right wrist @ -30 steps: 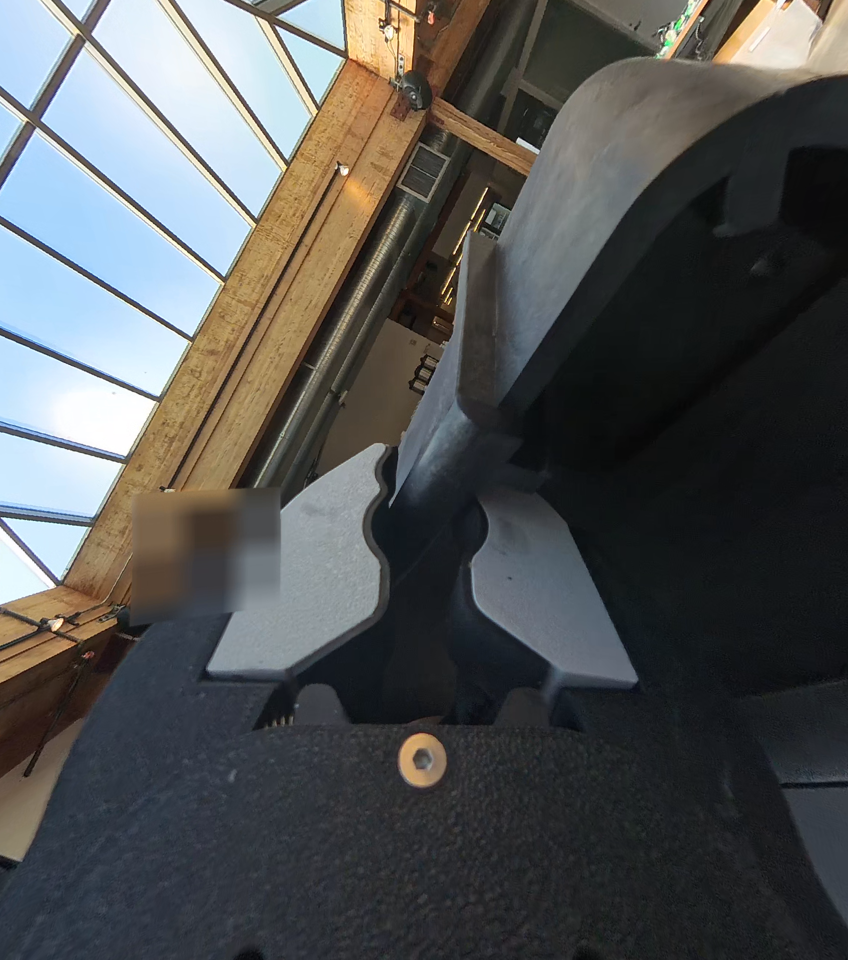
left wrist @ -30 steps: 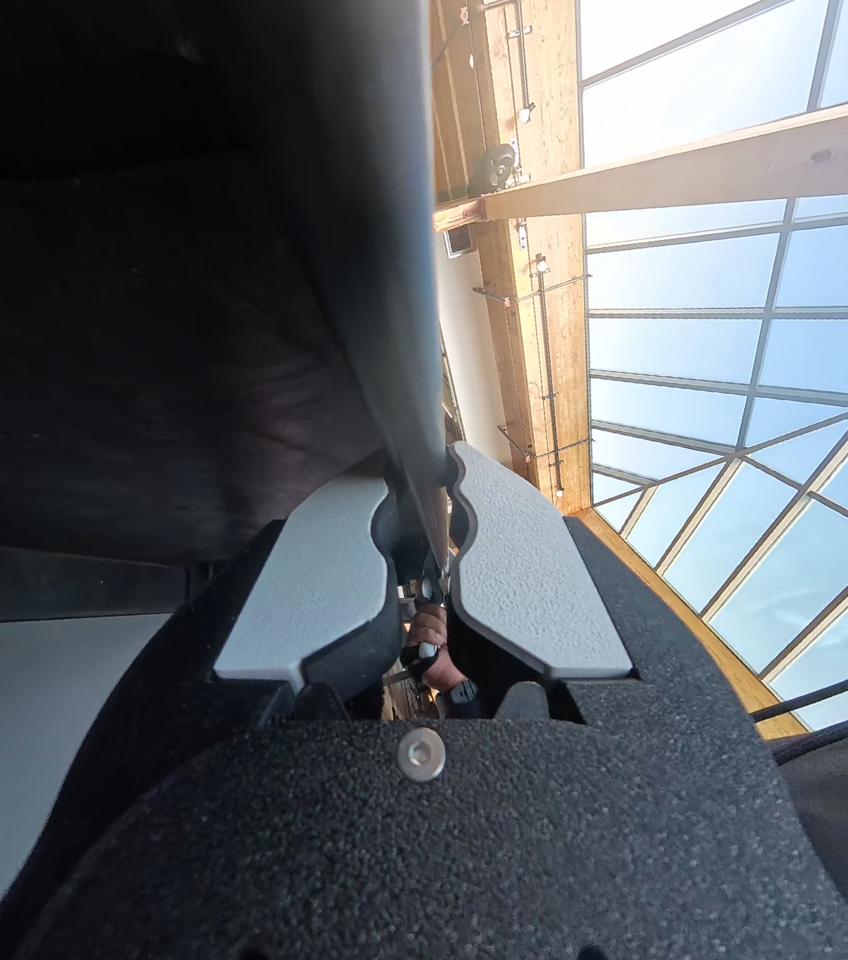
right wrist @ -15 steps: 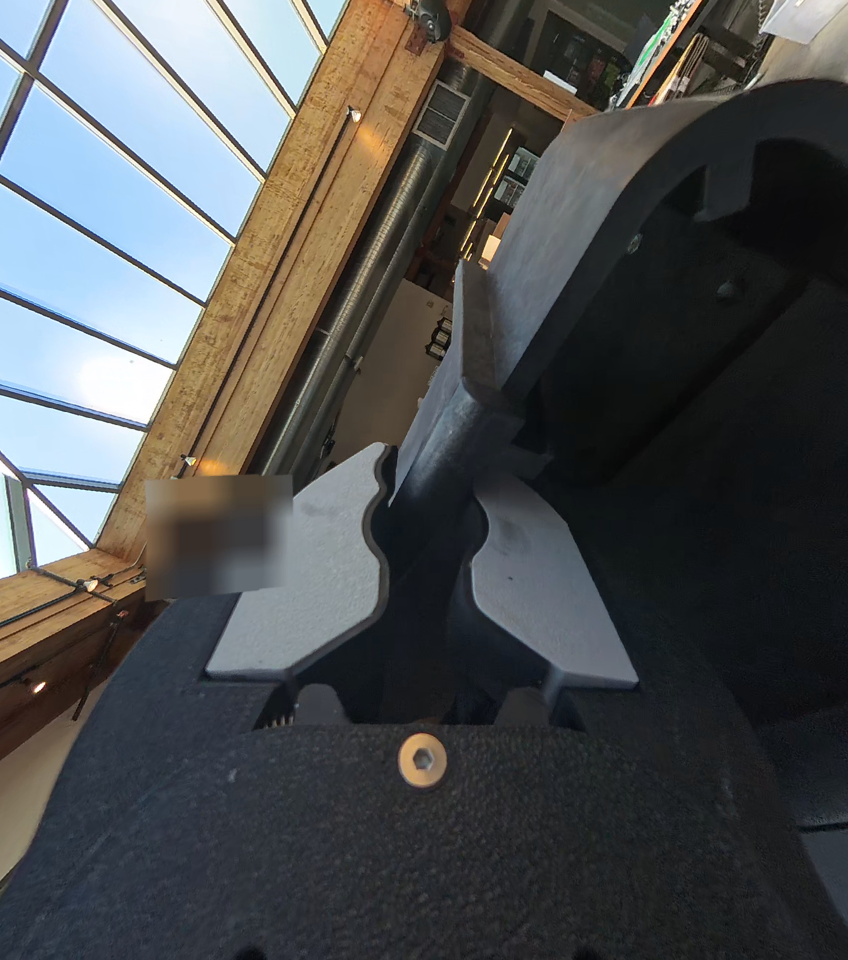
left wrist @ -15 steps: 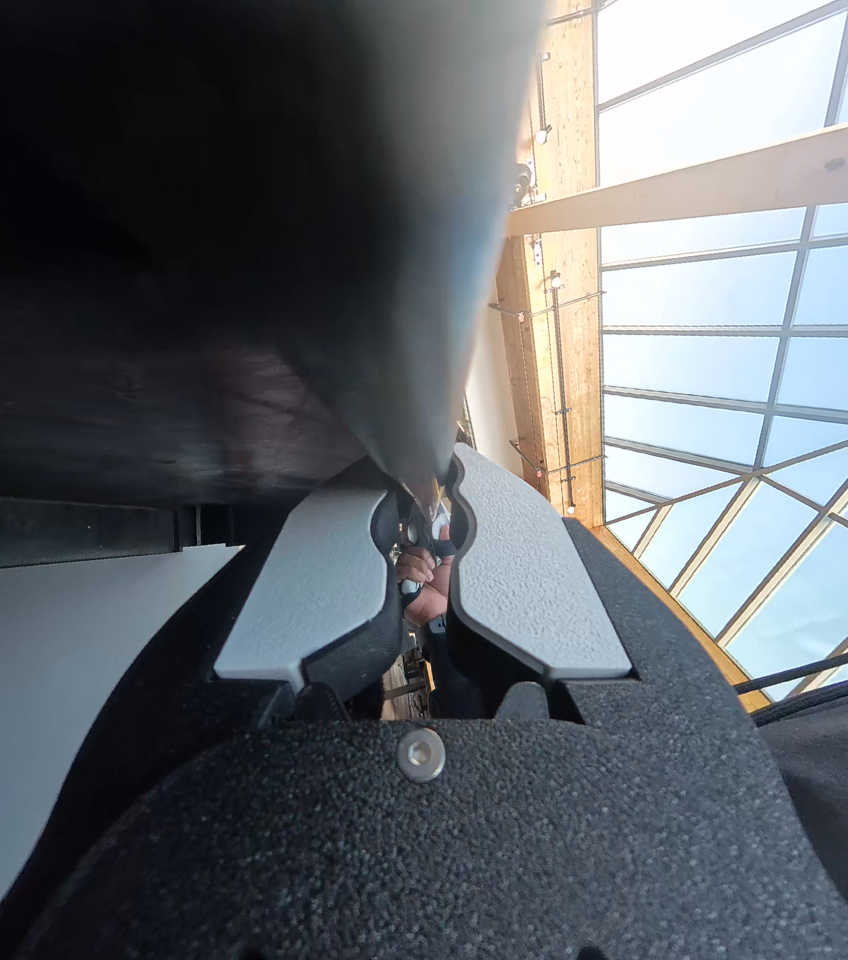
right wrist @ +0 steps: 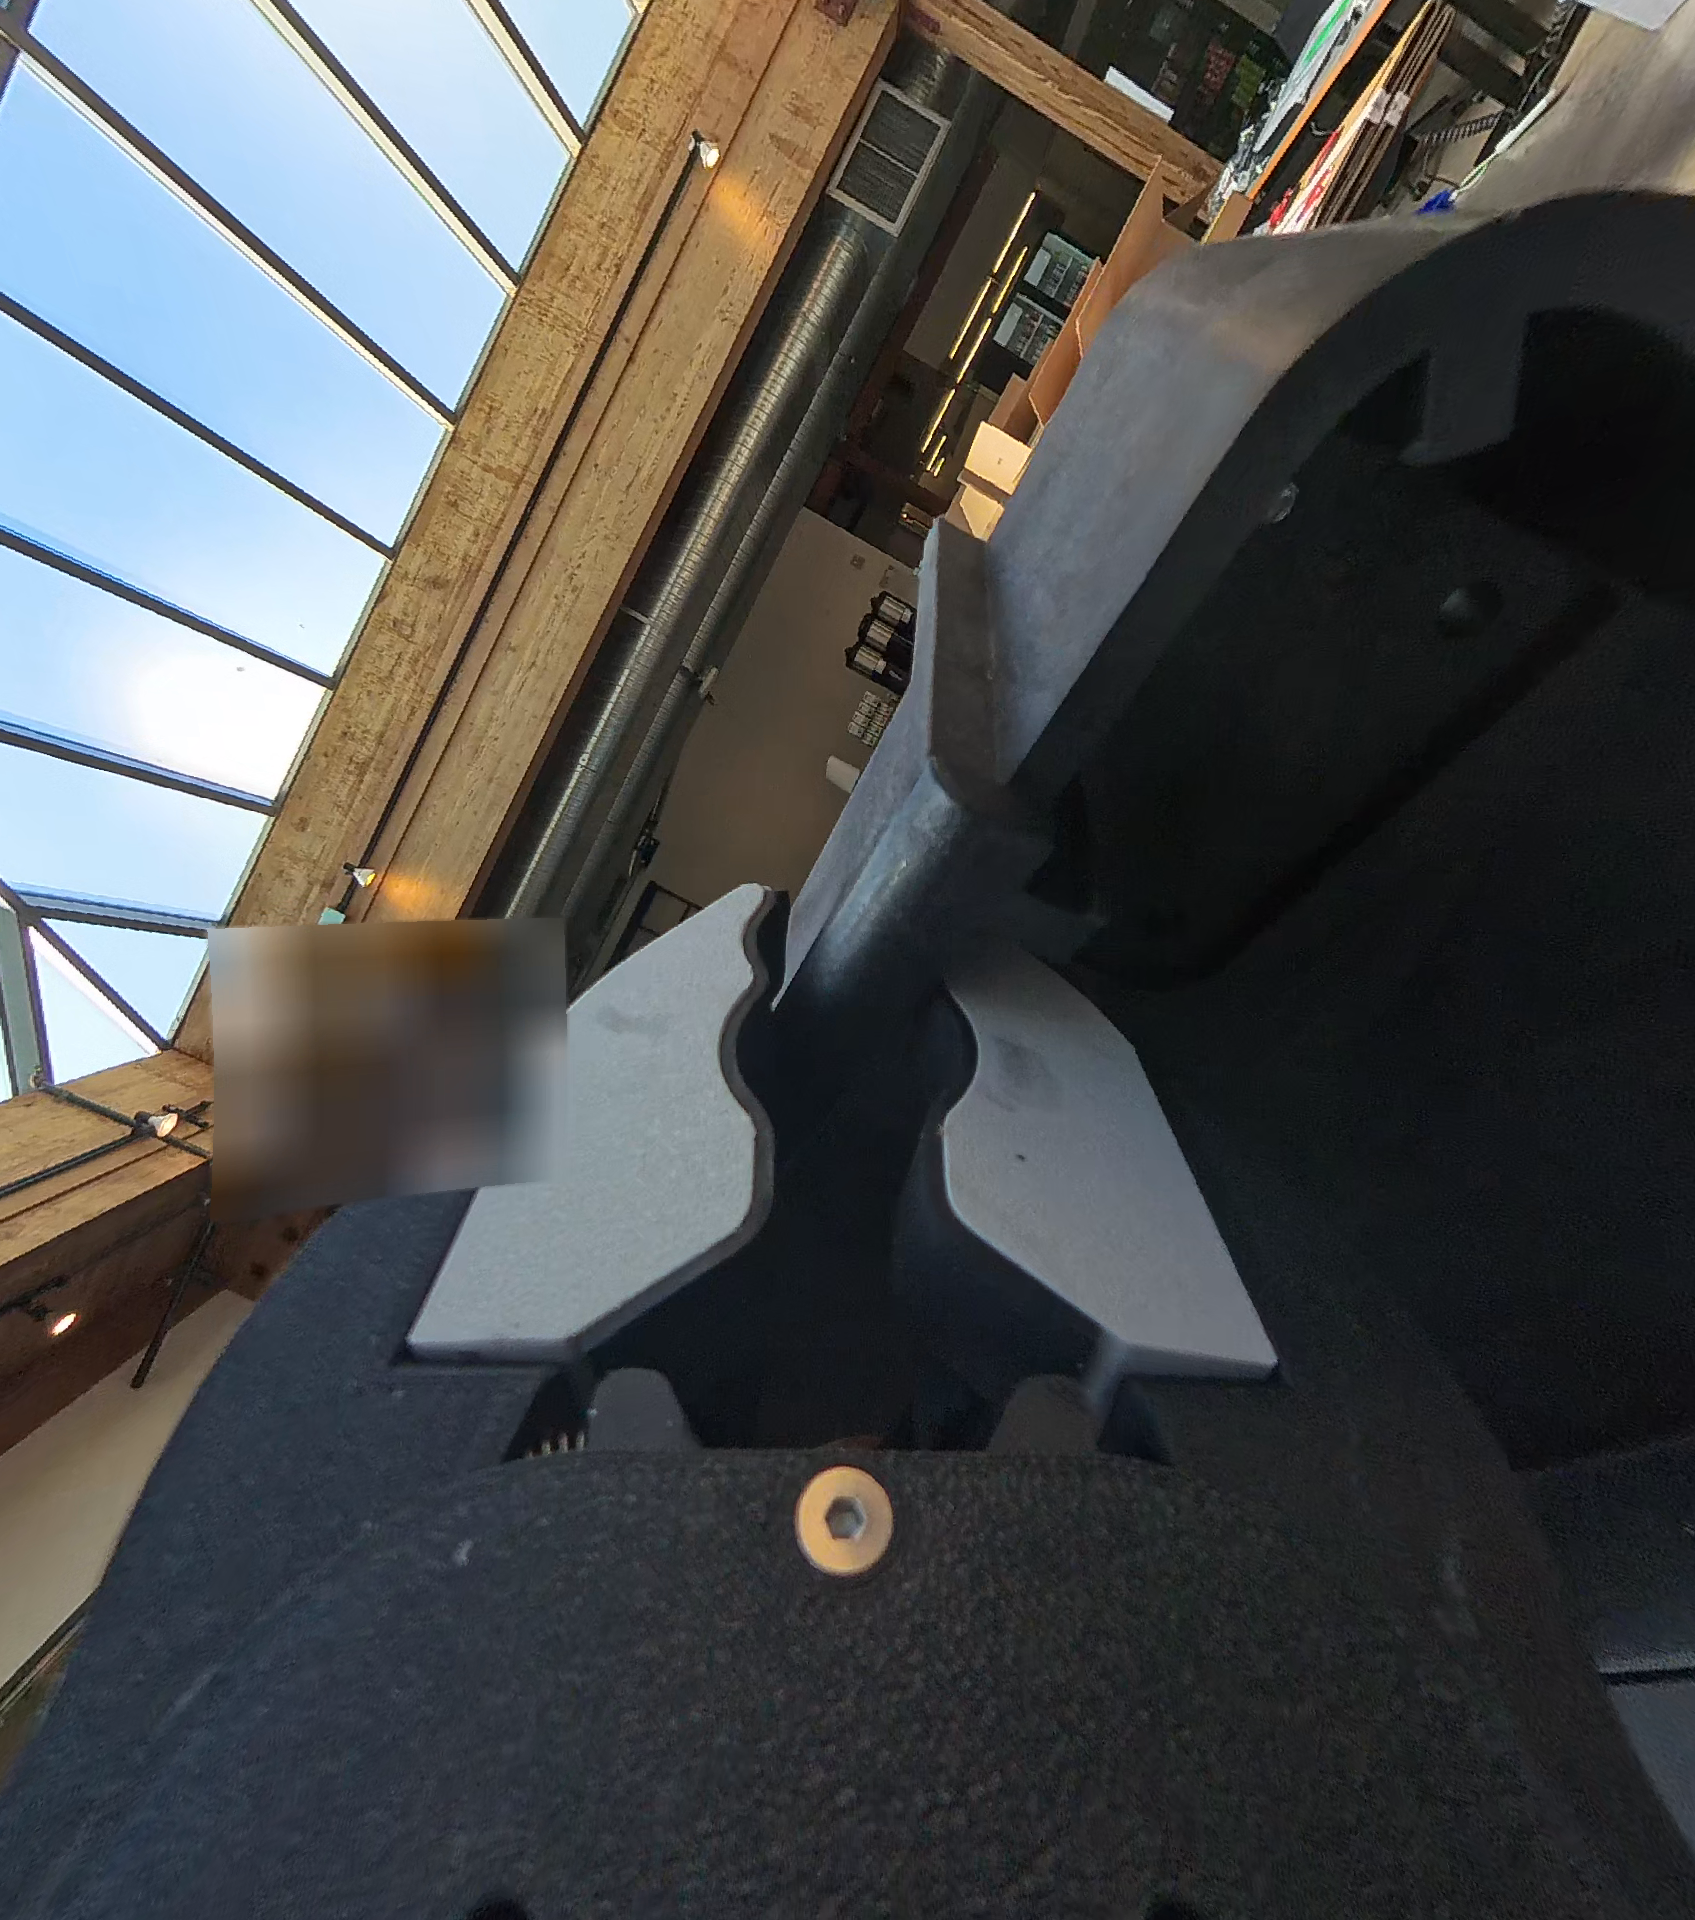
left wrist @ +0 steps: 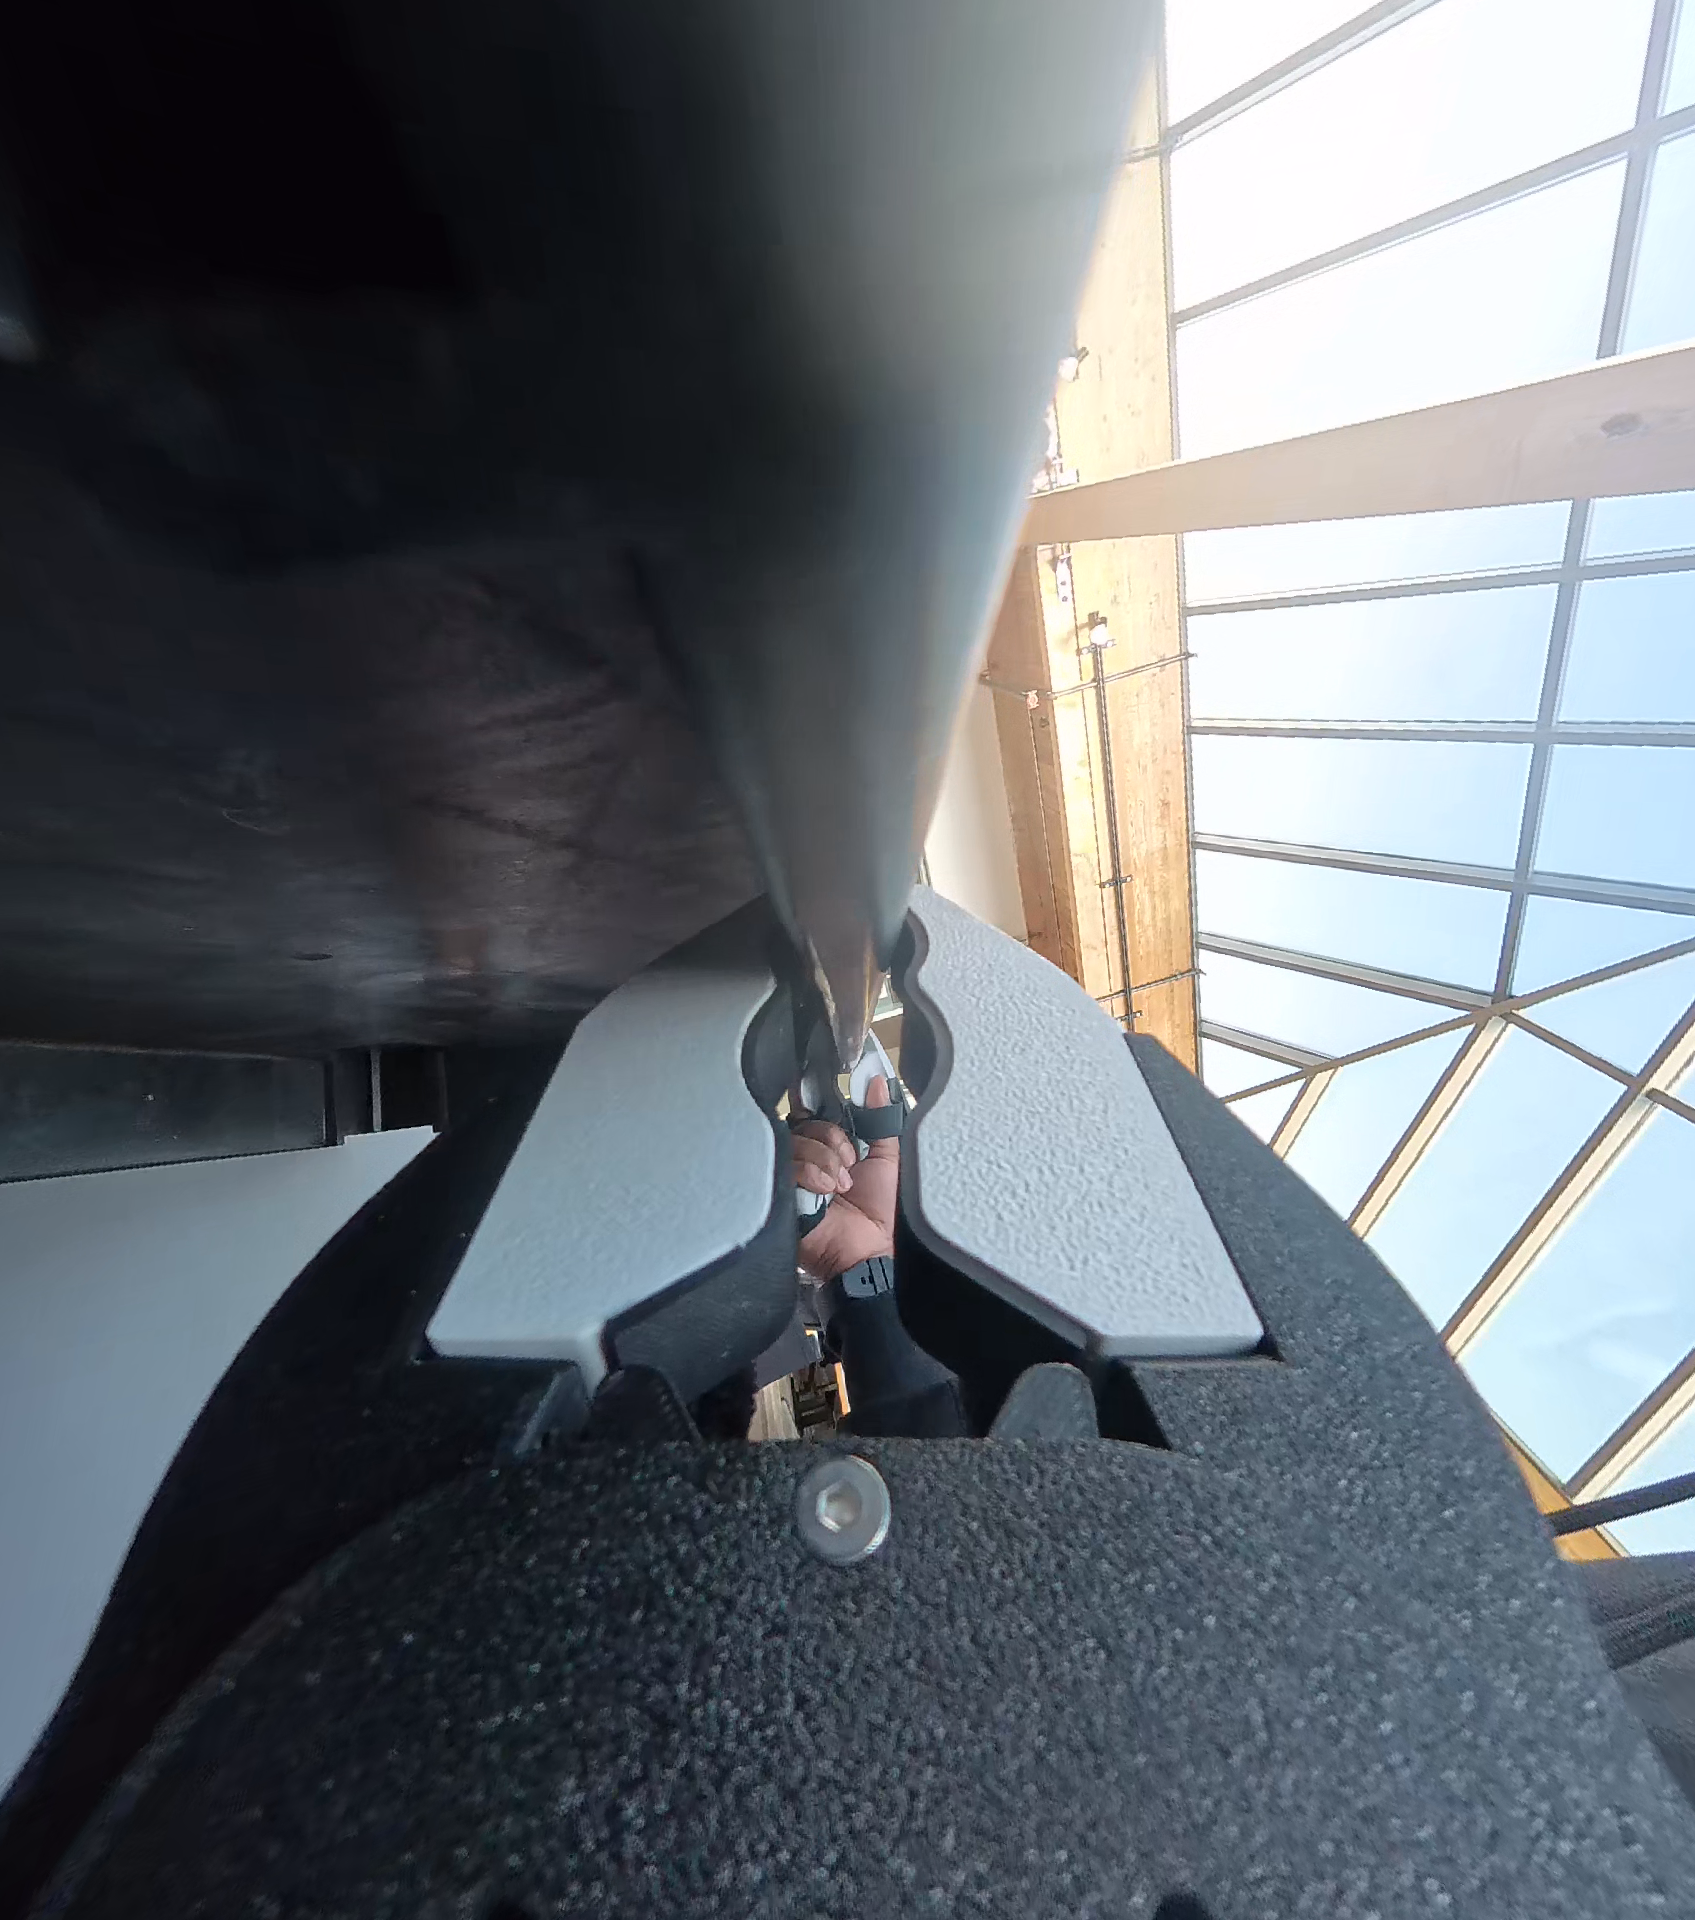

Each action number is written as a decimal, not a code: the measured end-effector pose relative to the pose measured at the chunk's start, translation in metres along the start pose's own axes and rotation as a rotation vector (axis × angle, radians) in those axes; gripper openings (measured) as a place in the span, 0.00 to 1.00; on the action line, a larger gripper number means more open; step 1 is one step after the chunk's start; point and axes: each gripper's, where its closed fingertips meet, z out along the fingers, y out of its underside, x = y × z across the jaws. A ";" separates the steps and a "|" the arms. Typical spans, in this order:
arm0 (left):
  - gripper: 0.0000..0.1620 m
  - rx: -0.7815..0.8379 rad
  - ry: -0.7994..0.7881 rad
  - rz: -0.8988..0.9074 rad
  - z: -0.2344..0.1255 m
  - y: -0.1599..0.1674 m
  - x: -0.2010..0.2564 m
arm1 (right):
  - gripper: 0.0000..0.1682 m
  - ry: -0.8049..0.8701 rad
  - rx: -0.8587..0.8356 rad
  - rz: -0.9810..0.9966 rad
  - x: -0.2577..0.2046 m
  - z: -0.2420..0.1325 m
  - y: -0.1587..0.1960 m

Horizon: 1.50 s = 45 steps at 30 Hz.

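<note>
My left gripper (left wrist: 838, 961) points up at the roof and is shut on the thin edge of a large dark object (left wrist: 801, 520) with a grey face, which is blurred and fills the upper left. A person's hand (left wrist: 853, 1205) shows through the gap between the fingers. My right gripper (right wrist: 864, 966) also points up and is shut on a grey bar (right wrist: 884, 894) that juts from a big dark rounded object (right wrist: 1394, 675) with a grey flat rim. I cannot tell what the object is.
A glass roof (left wrist: 1445, 779) with wooden beams (left wrist: 1445, 447) is overhead. The right wrist view shows a wooden beam (right wrist: 510, 520), a ribbed metal duct (right wrist: 718, 499) and cardboard boxes (right wrist: 1009, 457) further off. A pale flat surface (left wrist: 95, 1403) lies at the lower left. The grippers' ends are close to 45 centimeters from one another.
Both views have swung. The dark object now covers more of the left wrist view, and the hand behind the fingers has shifted. Both grips are unchanged.
</note>
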 end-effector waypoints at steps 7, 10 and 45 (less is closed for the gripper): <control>0.09 -0.009 0.013 -0.022 0.004 -0.004 -0.001 | 0.13 -0.008 0.007 0.005 0.001 0.006 -0.001; 0.09 -0.014 0.022 -0.026 0.004 -0.004 0.000 | 0.13 -0.009 0.009 0.004 0.001 0.006 -0.001; 0.10 -0.014 0.062 -0.052 0.019 -0.022 -0.004 | 0.14 0.012 0.009 0.010 0.005 0.029 -0.004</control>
